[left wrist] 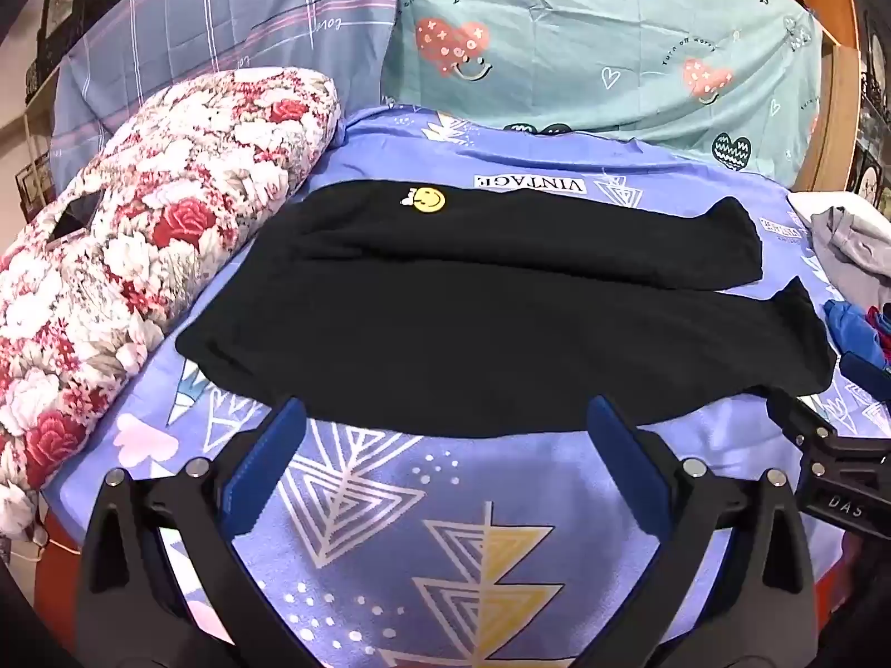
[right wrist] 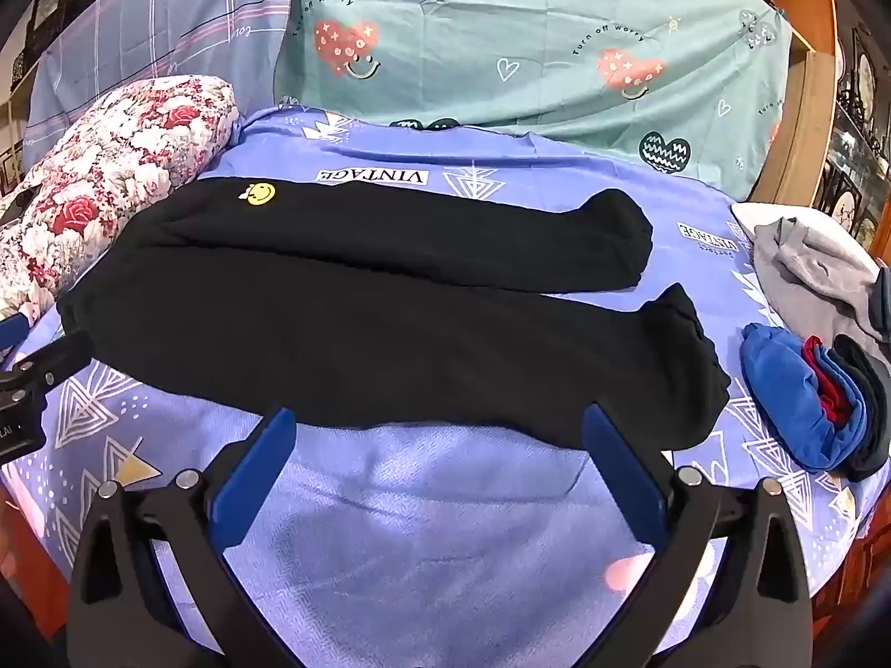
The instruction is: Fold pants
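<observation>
- The left gripper (left wrist: 445,417) is hovering at the bottom of the left wrist frame with its blue fingers (left wrist: 266,467) spread wide apart and gripping nothing; their tips are sitting just at the near edge of the pants.
- The right gripper (right wrist: 440,423) is likewise hanging at the bottom of the right wrist frame, fingers (right wrist: 626,473) wide apart and holding nothing, tips level with the near hem of the lower leg.
- Bare purple patterned sheet (left wrist: 434,529) is showing between and below each pair of fingers, giving open room in the lower centre of both frames.
- The black pants (left wrist: 473,323) are lying flat across the middle of the frame, waist toward the left, two legs running to the right with a thin strip of sheet showing between the cuffs.
- A yellow smiley patch (left wrist: 429,200) is sitting near the far waist edge, upper left of the pants.
- A floral quilt (left wrist: 139,245) is crowding the left side, and it is touching or just beside the waist end.
- At the right edge, folded blue and red clothes (right wrist: 802,401) are lying just beside the nearer cuff, with a grey garment (right wrist: 818,273) behind them.
- Farther back, the sheet's far edge is meeting a teal heart-print cloth (left wrist: 584,39) at upper right and a grey-blue plaid cloth (left wrist: 223,16) at upper left.
</observation>
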The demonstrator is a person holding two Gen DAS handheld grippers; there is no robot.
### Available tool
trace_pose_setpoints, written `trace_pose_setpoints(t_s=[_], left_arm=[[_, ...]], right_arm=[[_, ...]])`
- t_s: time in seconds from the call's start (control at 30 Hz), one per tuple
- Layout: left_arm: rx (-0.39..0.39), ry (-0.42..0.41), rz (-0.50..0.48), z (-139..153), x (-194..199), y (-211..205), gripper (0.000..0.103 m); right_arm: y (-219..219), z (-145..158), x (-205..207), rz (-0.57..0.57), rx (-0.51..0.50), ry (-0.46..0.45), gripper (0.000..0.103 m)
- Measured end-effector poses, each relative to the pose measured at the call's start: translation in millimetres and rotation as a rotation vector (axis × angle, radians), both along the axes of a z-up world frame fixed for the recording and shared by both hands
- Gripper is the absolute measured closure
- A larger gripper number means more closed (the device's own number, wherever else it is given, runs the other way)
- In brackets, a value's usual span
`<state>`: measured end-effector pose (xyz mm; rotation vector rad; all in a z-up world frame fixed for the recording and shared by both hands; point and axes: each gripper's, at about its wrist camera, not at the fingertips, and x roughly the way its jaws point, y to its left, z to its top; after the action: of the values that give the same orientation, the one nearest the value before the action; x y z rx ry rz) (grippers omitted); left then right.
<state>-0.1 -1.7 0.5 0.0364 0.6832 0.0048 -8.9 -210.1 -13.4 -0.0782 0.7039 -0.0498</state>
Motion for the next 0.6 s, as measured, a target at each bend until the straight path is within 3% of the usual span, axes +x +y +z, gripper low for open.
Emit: trace_pose_setpoints(t_s=[0.47,0.6], left_arm=[[-0.028,0.025,0.006,-4.0,5.5,9.1,0.002],[0.008,0.028,0.012,-7.1,6.1,12.1,0.002]], right_arm=[[8.9,-7.2,-0.3,-0.003,-0.001,0.007,0.001],[2.2,-5.3,3.0,0.006,0.007,0.012,0.001]])
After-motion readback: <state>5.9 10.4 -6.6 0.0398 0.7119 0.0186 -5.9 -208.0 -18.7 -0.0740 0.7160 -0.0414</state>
